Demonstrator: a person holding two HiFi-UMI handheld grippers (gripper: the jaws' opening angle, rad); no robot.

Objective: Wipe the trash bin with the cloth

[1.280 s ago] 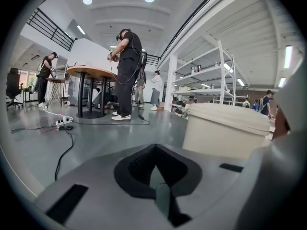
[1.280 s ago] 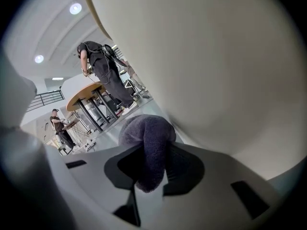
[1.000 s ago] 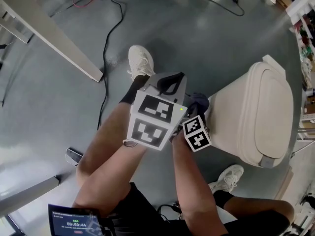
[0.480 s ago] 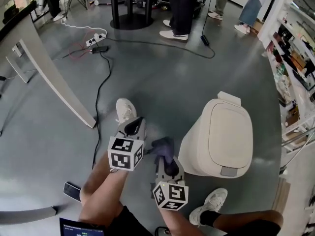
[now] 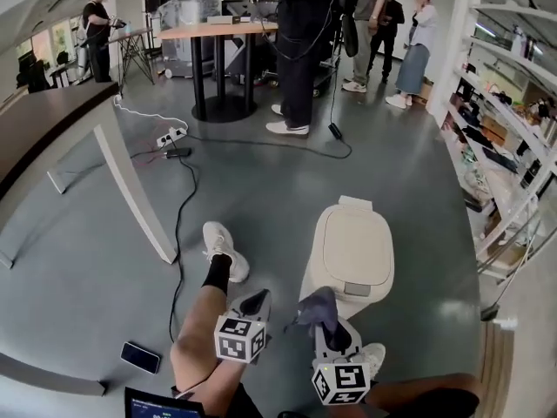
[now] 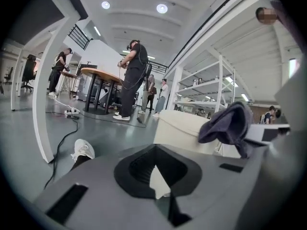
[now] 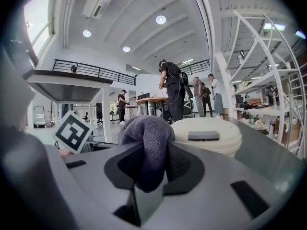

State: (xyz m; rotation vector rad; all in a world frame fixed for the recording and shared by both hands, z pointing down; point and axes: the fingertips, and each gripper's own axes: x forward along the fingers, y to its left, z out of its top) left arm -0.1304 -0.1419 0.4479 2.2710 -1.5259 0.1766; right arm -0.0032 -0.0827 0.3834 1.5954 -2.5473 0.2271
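Observation:
The cream trash bin [image 5: 350, 252] stands on the grey floor with its lid down, just ahead of both grippers. My right gripper [image 5: 324, 319] is shut on a dark grey cloth [image 5: 317, 306], which bunches out of the jaws [image 7: 146, 138] a little short of the bin's front [image 7: 206, 133]. My left gripper [image 5: 256, 303] is to its left, near my leg, with its jaws together and nothing in them [image 6: 156, 174]. The left gripper view shows the bin [image 6: 184, 131] and the cloth [image 6: 230, 126] off to the right.
My shoe [image 5: 222, 249] and a black cable [image 5: 178, 207] lie left of the bin, and a phone [image 5: 139, 357] lies further left. A slanted white beam [image 5: 130, 190] crosses the left. Shelving [image 5: 509, 146] lines the right. Several people stand by a round table [image 5: 218, 30] behind.
The head view has lifted from the floor toward the room. Both grippers have dropped low in the frame and drawn apart, back from the bin. The cloth stays in the right gripper.

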